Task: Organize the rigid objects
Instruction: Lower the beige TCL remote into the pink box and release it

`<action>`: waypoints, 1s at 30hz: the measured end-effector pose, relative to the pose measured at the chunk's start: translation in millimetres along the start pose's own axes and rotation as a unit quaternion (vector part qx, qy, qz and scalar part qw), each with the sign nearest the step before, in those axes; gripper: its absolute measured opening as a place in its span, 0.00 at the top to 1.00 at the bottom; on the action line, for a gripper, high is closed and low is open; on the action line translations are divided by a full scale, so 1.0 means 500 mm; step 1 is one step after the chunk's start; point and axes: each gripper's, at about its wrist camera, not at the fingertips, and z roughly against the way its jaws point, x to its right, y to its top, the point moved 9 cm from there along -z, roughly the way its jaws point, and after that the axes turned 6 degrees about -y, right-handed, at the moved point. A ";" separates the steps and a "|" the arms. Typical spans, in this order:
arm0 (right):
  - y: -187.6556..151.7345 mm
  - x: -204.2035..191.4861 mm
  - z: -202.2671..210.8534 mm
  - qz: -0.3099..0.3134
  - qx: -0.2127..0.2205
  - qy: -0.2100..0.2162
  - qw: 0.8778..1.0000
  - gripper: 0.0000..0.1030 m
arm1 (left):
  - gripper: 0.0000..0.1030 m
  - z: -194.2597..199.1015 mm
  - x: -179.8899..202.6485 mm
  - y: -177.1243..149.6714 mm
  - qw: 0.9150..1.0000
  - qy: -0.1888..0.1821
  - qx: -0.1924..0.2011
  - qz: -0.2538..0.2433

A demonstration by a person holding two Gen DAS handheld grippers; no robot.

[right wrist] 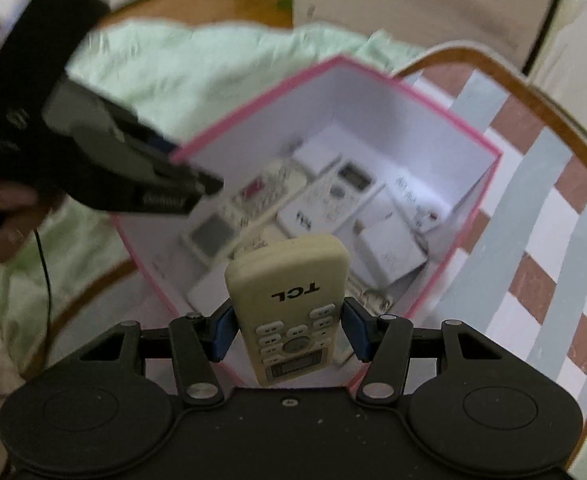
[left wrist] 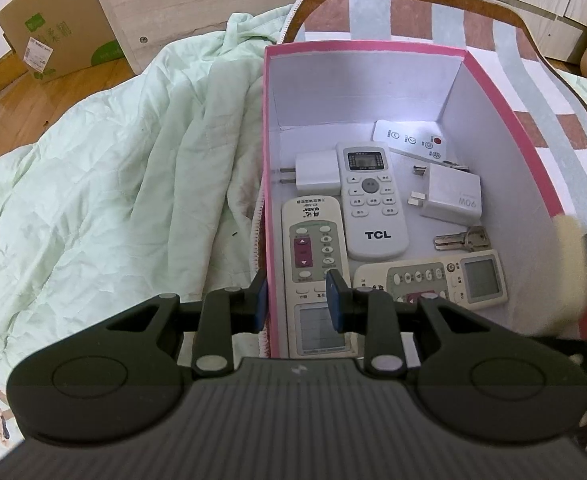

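Observation:
A pink box (left wrist: pixel 505 92) with white inside walls stands on a checked mat. In it lie several remotes, among them a white TCL remote (left wrist: pixel 369 200), two white chargers (left wrist: pixel 451 194) and keys (left wrist: pixel 459 239). My left gripper (left wrist: pixel 296 300) is open and empty, with one finger on each side of the box's near left wall. My right gripper (right wrist: pixel 287 334) is shut on a yellowed TCL remote (right wrist: pixel 291 308) and holds it above the near corner of the box (right wrist: pixel 253 100). The left gripper also shows in the right wrist view (right wrist: pixel 105 148), blurred.
A crumpled pale green quilt (left wrist: pixel 113 184) lies left of the box. The checked mat (left wrist: pixel 553 120) with a brown edge extends to the right. A cardboard carton (left wrist: pixel 57 20) stands on the wooden floor behind, next to a wood-grain panel.

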 end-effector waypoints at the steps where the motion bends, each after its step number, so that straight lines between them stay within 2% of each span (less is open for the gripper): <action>1: 0.002 -0.004 -0.012 0.003 -0.012 -0.002 1.000 0.41 | 0.74 0.000 0.000 0.000 1.000 0.000 0.000 0.001; 6: 0.004 -0.004 -0.069 -0.021 -0.068 0.010 0.997 0.42 | 0.74 0.000 -0.002 -0.001 1.000 -0.002 0.000 0.000; 9: 0.007 -0.005 -0.082 -0.025 -0.072 0.013 0.997 0.42 | 0.74 -0.002 -0.005 -0.001 1.000 -0.007 0.000 0.000; 16: 0.014 0.012 -0.108 -0.046 -0.089 -0.018 0.995 0.43 | 0.74 -0.004 -0.008 -0.003 1.000 -0.018 -0.001 0.009; 20: 0.017 0.019 -0.114 -0.042 -0.090 -0.048 0.994 0.46 | 0.74 -0.009 -0.013 -0.006 0.999 -0.028 -0.008 0.020; 23: 0.022 0.025 -0.119 -0.052 -0.089 -0.047 0.994 0.49 | 0.74 -0.008 -0.013 -0.007 0.999 -0.029 -0.008 0.021; 30: 0.036 0.057 -0.108 -0.088 -0.048 -0.065 0.993 0.47 | 0.74 -0.007 -0.012 -0.007 0.999 -0.024 -0.008 0.018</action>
